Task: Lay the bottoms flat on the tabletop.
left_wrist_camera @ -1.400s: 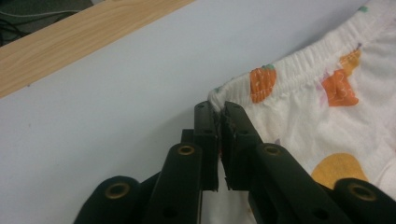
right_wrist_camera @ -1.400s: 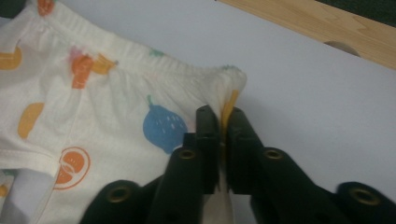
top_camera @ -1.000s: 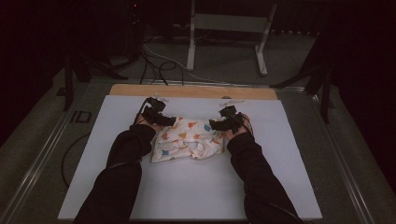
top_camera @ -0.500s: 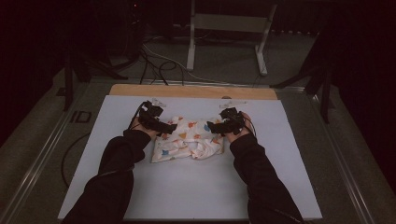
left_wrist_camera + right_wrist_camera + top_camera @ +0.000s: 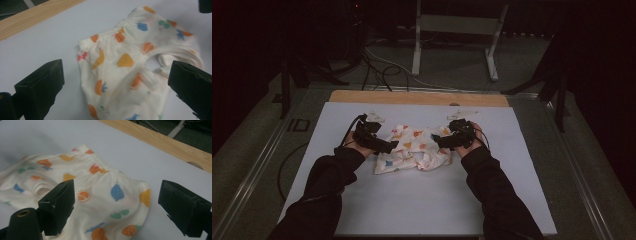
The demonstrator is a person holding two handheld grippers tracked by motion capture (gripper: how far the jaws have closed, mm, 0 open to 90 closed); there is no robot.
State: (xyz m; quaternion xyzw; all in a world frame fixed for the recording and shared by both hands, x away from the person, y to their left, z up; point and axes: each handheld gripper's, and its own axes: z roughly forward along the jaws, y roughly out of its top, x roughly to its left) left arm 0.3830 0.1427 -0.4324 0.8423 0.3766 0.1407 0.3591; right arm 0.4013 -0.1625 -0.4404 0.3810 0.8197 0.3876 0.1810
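1. As the high view lays it out, a small white garment printed with coloured fruit lies crumpled in the middle of the white table, between the two hands. The left gripper rests at its left edge, the right gripper at its right edge. Jaw spread cannot be told from this view. Risk: both grippers point inward, so a pull by one alone would likely drag the whole bundle sideways.

2. Left gripper view: jaws stand wide, nothing between them. The garment lies flat on the table ahead of them, its gathered waistband towards the wooden edge strip. Risk: closing here could pinch several folded layers at once, so the cloth would lift as a lump.

3. Right gripper view: jaws wide and empty. The garment lies under and between them, its elastic hem running across and one corner near the right-hand jaw. Risk: a shallow bite on the thin hem may slip free; a jaw pressed against the table could skid and bunch the fabric.
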